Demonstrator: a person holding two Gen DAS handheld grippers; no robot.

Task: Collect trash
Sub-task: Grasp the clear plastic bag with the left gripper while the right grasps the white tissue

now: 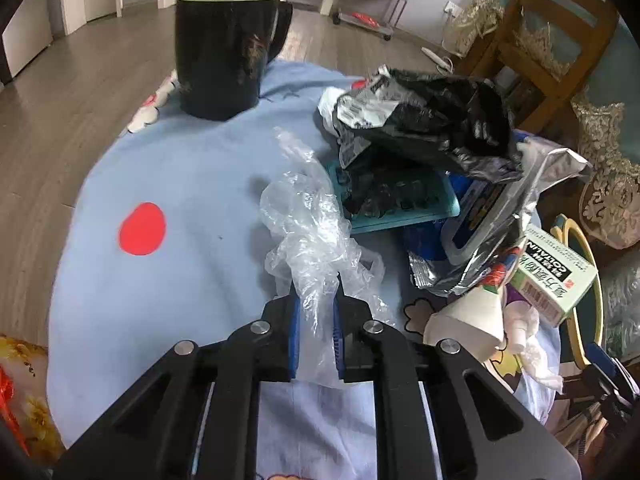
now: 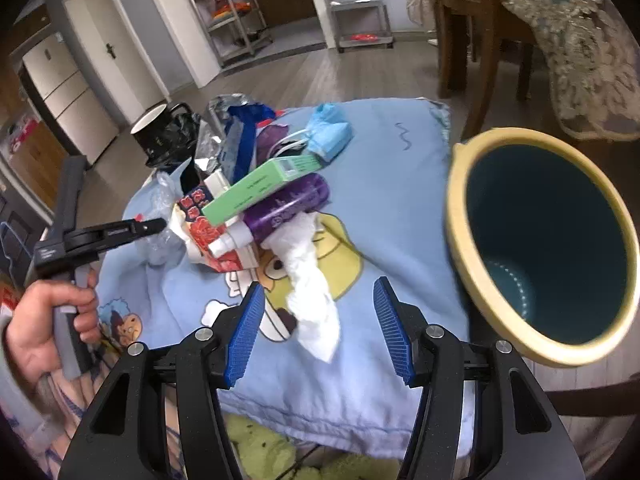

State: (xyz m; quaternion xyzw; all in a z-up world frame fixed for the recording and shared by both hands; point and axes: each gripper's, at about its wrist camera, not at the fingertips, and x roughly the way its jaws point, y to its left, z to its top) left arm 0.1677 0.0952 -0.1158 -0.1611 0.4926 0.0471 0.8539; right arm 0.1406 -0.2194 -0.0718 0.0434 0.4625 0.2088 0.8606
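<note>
My left gripper (image 1: pixel 316 292) is shut on a crumpled clear plastic bag (image 1: pixel 308 224) that lies on the blue cloth; it also shows at the left of the right wrist view (image 2: pixel 160 224). My right gripper (image 2: pixel 318 292) is open and empty, just above a crumpled white tissue (image 2: pixel 312 280). The tissue runs up to a pile of trash: a green box (image 2: pixel 260 188), a purple bottle (image 2: pixel 288 204), a red printed wrapper (image 2: pixel 204 224), a black foil bag (image 1: pixel 424 116) and a silver wrapper (image 1: pixel 516 208). A bin (image 2: pixel 456 216) with a cream rim and dark blue inside stands to the right.
A black mug (image 1: pixel 228 44) stands at the far left of the cloth. A teal tray (image 1: pixel 400 204) lies under the black bag. A blue tissue packet (image 2: pixel 330 132) lies behind the pile. Wooden chairs (image 2: pixel 484 28) with lace covers stand beyond the table.
</note>
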